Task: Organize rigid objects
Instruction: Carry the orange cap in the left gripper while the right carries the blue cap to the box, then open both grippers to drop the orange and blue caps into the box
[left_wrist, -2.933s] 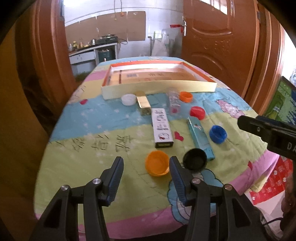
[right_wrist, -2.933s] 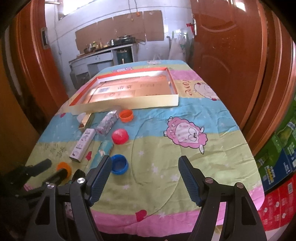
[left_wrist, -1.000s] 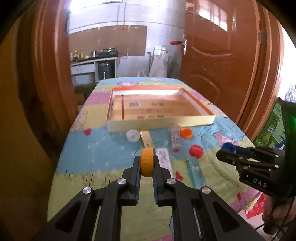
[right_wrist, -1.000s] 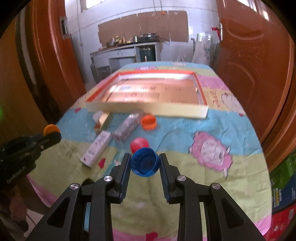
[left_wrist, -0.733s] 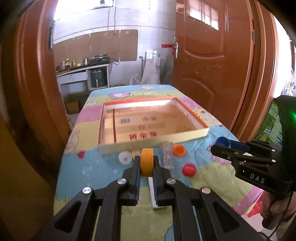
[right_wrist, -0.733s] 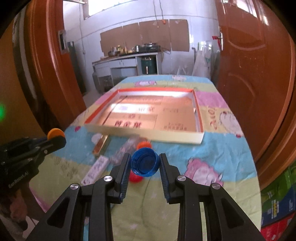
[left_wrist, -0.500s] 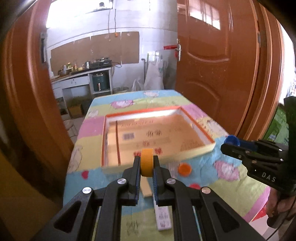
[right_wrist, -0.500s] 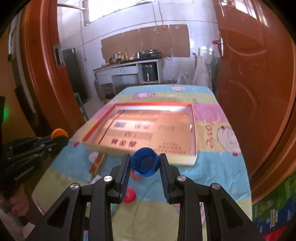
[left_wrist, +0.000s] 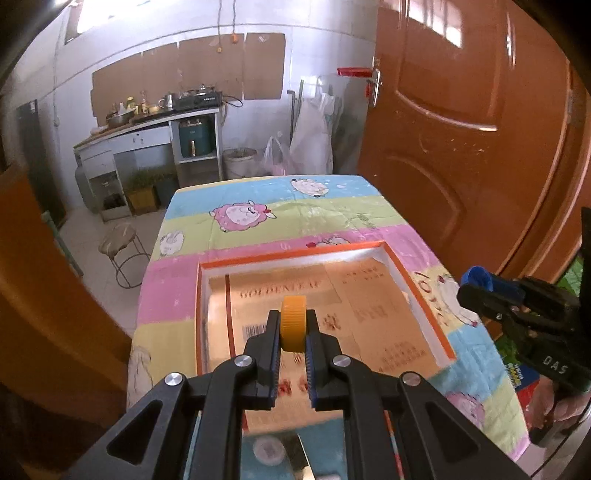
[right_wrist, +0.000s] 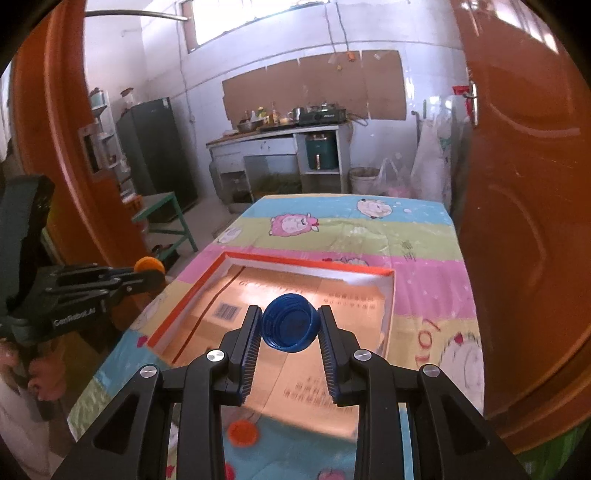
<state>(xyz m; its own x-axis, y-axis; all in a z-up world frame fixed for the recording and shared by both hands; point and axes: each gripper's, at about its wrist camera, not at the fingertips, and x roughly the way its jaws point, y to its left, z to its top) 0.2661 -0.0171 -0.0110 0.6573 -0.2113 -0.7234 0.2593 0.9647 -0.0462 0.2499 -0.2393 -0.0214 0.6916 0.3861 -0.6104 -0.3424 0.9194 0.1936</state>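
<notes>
Orange cap (left_wrist: 293, 324) pinched in my left gripper (left_wrist: 292, 345), blue cap (right_wrist: 290, 326) in my right gripper (right_wrist: 290, 345), both above the tray (left_wrist: 421, 295).

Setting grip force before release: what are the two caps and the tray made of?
Orange cap and blue cap: likely hard plastic, ribbed rims, matte. Tray: probably cardboard, printed glossy floor with barcode, thin folded walls.
</notes>
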